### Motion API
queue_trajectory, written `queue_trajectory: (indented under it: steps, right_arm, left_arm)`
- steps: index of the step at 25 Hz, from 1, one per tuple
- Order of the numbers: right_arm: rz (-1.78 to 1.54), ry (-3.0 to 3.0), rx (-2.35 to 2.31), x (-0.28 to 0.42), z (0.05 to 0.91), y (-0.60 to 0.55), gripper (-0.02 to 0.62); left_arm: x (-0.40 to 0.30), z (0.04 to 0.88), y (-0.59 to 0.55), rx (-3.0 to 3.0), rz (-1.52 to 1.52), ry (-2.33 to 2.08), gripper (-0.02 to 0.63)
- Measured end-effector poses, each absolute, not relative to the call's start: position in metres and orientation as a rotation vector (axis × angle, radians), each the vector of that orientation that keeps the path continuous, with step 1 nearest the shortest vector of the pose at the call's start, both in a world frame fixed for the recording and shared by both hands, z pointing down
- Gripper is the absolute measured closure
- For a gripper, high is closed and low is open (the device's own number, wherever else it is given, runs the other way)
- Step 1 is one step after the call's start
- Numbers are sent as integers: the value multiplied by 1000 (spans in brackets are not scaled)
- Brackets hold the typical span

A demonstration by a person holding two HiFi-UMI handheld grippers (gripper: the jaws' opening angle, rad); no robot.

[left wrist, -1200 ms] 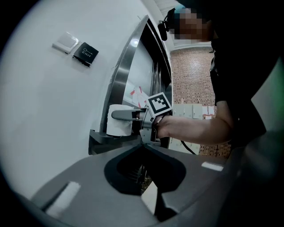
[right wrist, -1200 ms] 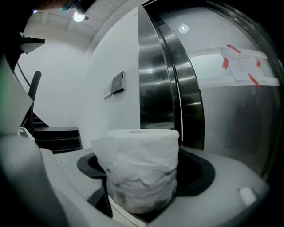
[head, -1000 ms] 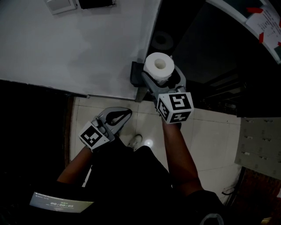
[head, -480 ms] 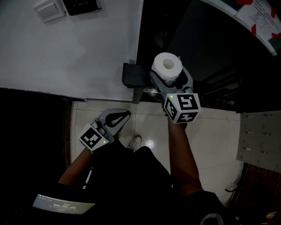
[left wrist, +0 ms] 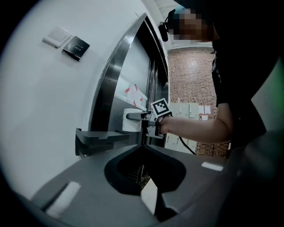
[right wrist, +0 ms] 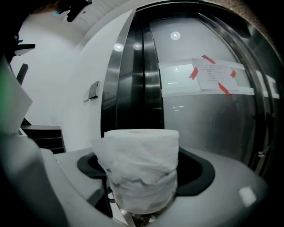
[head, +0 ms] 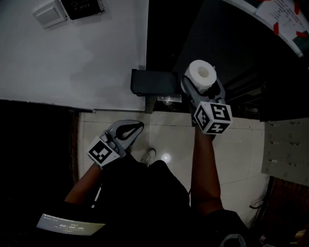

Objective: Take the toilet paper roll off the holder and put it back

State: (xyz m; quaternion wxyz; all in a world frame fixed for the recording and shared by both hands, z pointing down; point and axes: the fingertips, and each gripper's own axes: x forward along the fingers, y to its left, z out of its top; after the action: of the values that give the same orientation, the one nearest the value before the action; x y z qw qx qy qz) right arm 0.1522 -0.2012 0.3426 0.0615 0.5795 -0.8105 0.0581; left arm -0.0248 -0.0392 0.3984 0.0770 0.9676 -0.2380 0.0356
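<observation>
The white toilet paper roll [head: 202, 72] stands upright between the jaws of my right gripper [head: 203, 83], which is shut on its sides. Gripper and roll hang to the right of the dark grey holder [head: 152, 82] on the white wall, apart from it. In the right gripper view the roll [right wrist: 142, 168] fills the middle, with the holder [right wrist: 41, 134] far left. My left gripper [head: 137, 125] is low over the floor, shut and empty. In its own view the left gripper [left wrist: 143, 144] points at the holder [left wrist: 95, 139] and the roll [left wrist: 131, 121].
A switch plate [head: 48, 13] and a dark sign [head: 83, 6] hang on the white wall [head: 72, 62]. Right of the holder is a dark steel lift door [right wrist: 146, 80] with a paper notice [right wrist: 217, 76] taped on. The pale tiled floor [head: 241, 149] and a shoe [head: 149, 155] lie below.
My right gripper has carried the roll rightwards off the holder, which now stands bare. The left gripper has stayed in place.
</observation>
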Motion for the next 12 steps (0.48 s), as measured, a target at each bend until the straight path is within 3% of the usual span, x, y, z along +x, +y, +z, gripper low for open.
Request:
queue_trajectory:
  steps: [12]
  right_arm:
    - [342, -2483, 1843, 175, 371, -202, 158]
  left_arm:
    - [-21, 401, -37, 2892, 121, -700, 601]
